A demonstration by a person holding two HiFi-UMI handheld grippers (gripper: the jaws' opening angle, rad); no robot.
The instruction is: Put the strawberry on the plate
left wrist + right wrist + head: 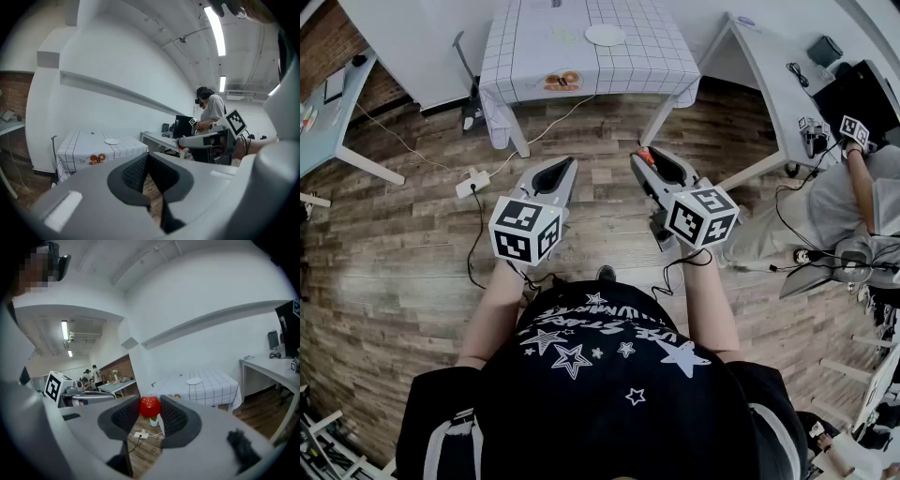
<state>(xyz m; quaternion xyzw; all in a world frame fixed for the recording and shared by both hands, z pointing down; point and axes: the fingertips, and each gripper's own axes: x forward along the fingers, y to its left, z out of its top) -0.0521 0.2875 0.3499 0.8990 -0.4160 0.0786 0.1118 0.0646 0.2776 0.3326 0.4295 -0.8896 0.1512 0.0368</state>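
A red strawberry (150,406) sits between the pads of my right gripper (151,409), which is shut on it and holds it in the air above the wooden floor. The head view shows the strawberry (644,155) as a red spot at the tip of that right gripper (641,158). The white plate (605,35) lies on the checked tablecloth of the table (581,56) ahead, well beyond both grippers; both gripper views also catch the plate (193,381) (111,141). My left gripper (568,166) hovers beside the right one, and its jaws (145,161) meet at the tips with nothing between them.
A white power strip (472,182) and cables lie on the floor left of the grippers. A white desk (773,84) stands at the right, with another person (862,197) holding grippers near it. A light blue table (328,103) is at the left.
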